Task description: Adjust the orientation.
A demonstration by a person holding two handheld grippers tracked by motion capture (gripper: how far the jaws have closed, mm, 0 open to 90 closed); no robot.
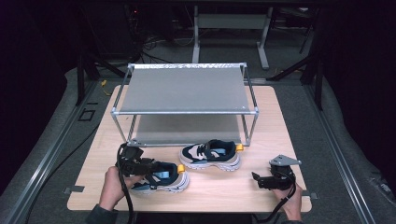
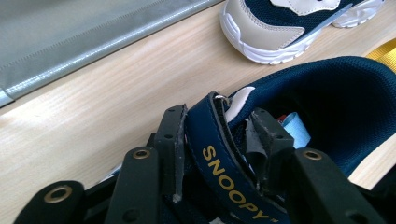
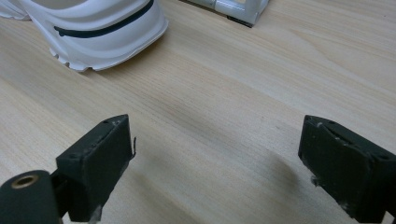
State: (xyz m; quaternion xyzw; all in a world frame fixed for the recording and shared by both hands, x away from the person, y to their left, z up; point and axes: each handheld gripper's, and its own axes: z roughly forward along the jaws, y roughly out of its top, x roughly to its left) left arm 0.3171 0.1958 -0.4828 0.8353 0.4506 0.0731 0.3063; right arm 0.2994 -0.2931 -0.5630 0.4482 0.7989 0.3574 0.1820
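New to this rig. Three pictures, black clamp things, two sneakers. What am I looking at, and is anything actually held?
No robot here: a person holds a two-jaw tool in each hand. The high view looks down on a wooden table from the person's side. The other two pictures come from cameras riding on each tool, looking along its black jaws.

On the table stand a two-tier metal rack and two navy-and-beige sneakers. The left tool is shut on the near sneaker, pinching the navy tongue printed SNOOPY. The right tool hangs open over bare wood, nothing between its jaws. The far sneaker sits untouched in front of the rack.
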